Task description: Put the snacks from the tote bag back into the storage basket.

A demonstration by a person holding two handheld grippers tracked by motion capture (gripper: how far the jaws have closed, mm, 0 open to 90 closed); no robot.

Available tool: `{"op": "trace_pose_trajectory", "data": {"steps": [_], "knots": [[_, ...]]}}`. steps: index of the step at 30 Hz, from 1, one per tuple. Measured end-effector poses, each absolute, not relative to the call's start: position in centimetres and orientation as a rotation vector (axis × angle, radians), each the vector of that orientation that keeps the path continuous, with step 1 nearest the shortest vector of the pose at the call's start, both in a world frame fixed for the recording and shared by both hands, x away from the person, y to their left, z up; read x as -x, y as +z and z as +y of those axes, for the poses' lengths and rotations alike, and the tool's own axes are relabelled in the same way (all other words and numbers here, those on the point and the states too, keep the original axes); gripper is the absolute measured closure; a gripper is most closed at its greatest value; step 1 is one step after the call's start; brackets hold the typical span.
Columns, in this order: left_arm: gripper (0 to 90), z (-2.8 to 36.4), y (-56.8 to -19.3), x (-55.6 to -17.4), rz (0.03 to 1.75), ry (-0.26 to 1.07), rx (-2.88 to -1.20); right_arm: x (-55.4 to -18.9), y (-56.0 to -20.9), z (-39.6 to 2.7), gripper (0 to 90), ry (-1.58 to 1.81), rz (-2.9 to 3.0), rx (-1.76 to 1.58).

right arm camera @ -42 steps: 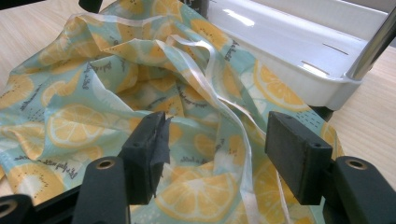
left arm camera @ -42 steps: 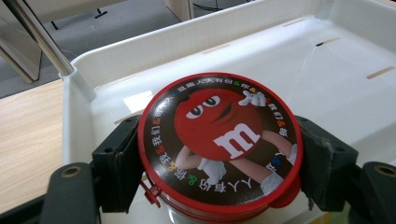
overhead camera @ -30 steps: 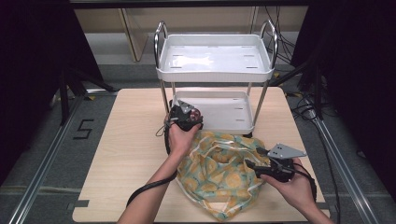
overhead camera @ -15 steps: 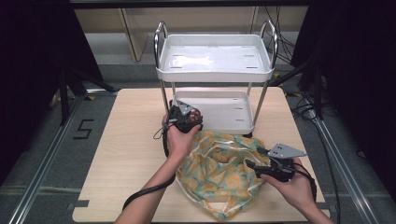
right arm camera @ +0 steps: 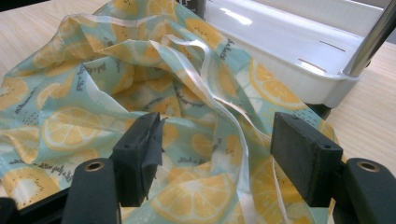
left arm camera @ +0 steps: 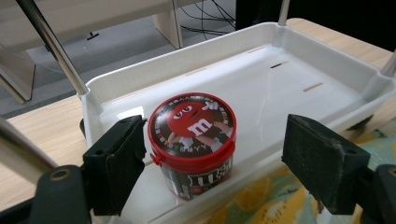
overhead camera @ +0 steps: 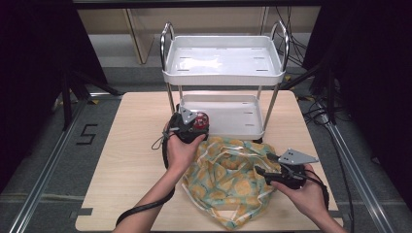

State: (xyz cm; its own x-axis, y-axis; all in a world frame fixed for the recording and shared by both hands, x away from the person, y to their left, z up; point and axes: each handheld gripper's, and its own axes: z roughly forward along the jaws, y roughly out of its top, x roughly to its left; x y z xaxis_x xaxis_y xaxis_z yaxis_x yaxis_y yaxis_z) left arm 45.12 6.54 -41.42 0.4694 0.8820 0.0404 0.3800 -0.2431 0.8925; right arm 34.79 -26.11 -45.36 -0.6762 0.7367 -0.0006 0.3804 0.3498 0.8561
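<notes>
Handling notes on the tub [left arm camera: 192,140], a small round candy container with a red snap lid, standing upright on the lower tray [left arm camera: 299,79] of the white cart [overhead camera: 224,68], near its front left corner. My left tongs [left arm camera: 224,154] stand spread around it: one pad is just beside the tub's wall, whether touching I cannot tell, and the other pad is well apart, so nothing is pinched.

Judged handling: rigid plastic wall, smooth and probably a bit slick under the printed label; light to moderate weight, depending on fill, which I cannot see. The lid has a small tab at its edge, so a grip on the lid alone risks popping it. Best hold looks to be across the straight wall below the lid rim, pads square on opposite sides, tub kept upright.

My right tongs [right arm camera: 217,154] are also spread, hovering low over the bag [right arm camera: 140,93], a thin lemon-print sack lying crumpled on the worktop [overhead camera: 136,131] in front of the cart. No fabric is pinched. The bag looks soft, limp and light, with pale ribbon handles [right arm camera: 205,60]; its hem or a handle is the place to take hold.
</notes>
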Motion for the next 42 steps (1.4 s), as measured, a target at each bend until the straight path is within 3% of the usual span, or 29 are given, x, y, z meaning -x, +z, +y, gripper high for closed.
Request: {"op": "trace_pose_trajectory", "data": {"steps": [42], "knots": [[21.5,13.1,-43.0,-38.1,1.018,0.676,-1.891,-35.0,-45.5,-26.2,35.1,1.259,2.237,-0.969]]}}
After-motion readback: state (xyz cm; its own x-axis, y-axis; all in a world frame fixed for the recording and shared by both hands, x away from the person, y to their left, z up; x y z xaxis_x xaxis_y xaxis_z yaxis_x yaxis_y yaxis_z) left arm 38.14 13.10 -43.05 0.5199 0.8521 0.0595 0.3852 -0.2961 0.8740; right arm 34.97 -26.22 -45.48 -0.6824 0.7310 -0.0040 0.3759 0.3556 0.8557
